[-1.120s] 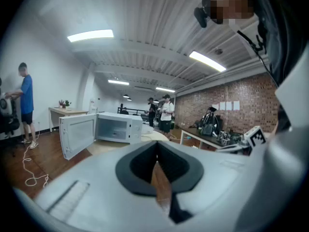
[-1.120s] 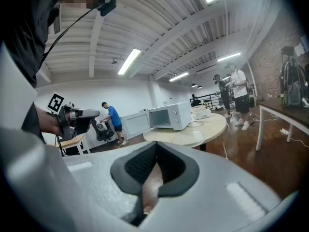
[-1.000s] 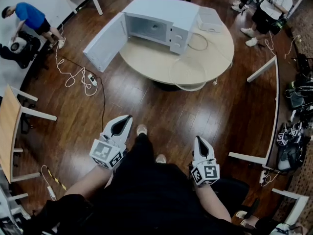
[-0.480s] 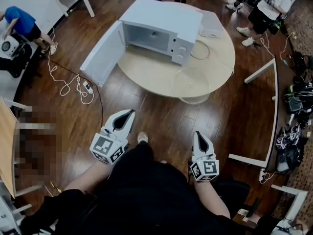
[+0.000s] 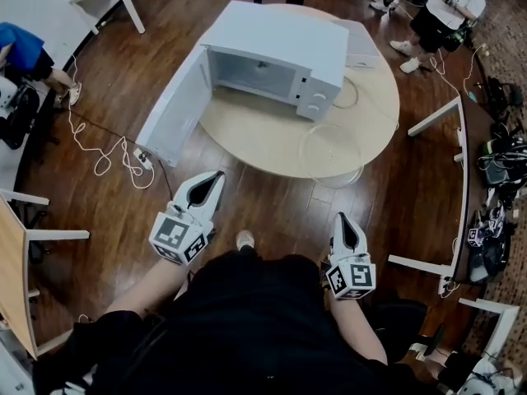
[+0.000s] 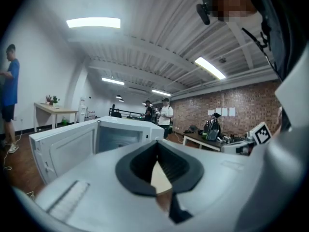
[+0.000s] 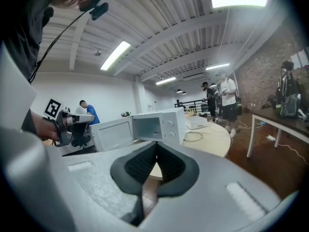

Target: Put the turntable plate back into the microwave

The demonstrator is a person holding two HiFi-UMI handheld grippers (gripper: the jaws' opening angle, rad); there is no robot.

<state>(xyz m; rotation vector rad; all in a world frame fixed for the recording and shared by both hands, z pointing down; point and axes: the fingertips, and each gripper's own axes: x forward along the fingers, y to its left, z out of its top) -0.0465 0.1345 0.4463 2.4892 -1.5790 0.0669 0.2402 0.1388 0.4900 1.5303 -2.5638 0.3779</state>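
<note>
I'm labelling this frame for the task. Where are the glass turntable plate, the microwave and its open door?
glass turntable plate (image 5: 331, 151), head view, its middle.
microwave (image 5: 280, 31), head view, its top.
open door (image 5: 174, 105), head view, its middle.

No word, brand or number can be read. The cube (image 5: 179, 239) on the left tool (image 5: 214, 176) and the cube (image 5: 350, 278) on the right tool (image 5: 339, 218) bear only black-and-white square patterns. White sheets (image 6: 224, 112) on the brick wall (image 6: 241, 100) far ahead of the left tool are too small to read.
</note>
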